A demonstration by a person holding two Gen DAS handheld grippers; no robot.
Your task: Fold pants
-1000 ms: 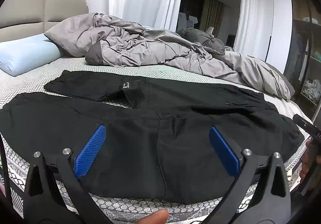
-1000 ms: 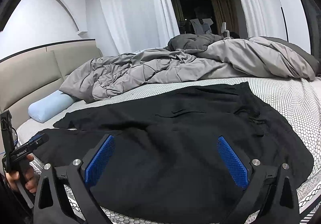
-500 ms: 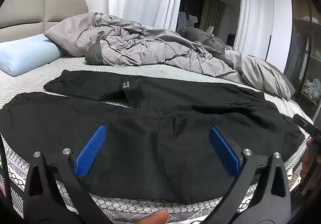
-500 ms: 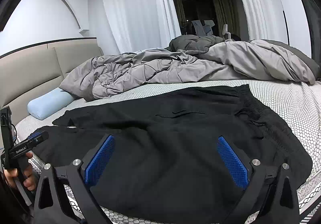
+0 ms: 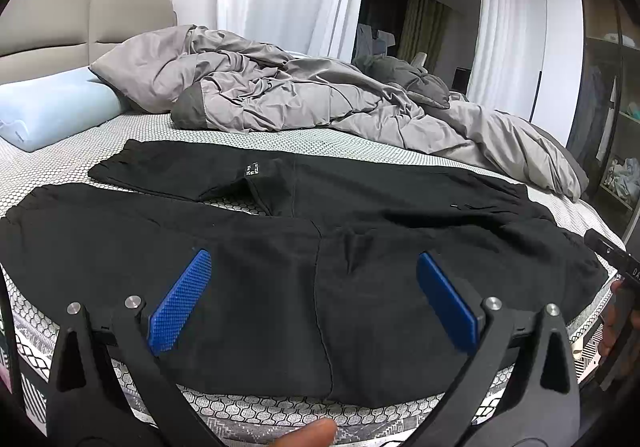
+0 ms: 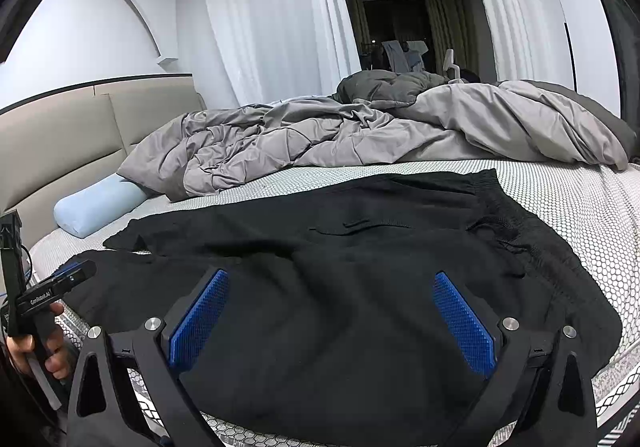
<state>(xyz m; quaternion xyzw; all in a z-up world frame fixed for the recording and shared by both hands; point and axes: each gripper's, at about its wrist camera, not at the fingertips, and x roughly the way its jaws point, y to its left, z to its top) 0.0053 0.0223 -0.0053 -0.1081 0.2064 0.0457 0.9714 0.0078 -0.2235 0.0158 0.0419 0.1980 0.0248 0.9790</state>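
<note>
Hovering above the near edge of the bed with the left gripper [image 5: 312, 295], blue ribbed pads [image 5: 178, 303] spread wide apart, clasping nothing and touching no cloth. Hovering likewise with the right gripper [image 6: 332, 319], jaws standing fully apart, textured blue pads [image 6: 464, 321] empty over the fabric. Lying spread across the mattress [image 5: 72, 155] just beyond both tools: black pants [image 5: 304, 231], soft matte knit, long axis running left to right across the bed, gathered elastic waistband [image 6: 520, 231] pointing to the right, two legs reaching leftward toward the pale blue bolster pillow [image 5: 48, 107], far leg bearing a small white label [image 5: 252, 169]. Showing a honeycomb-patterned white mattress cover beneath, and a rumpled grey quilted duvet [image 5: 304, 99] heaped behind the pants. Gripping the other tool's handle at the left edge of the right wrist view: a hand [image 6: 36, 351].
</note>
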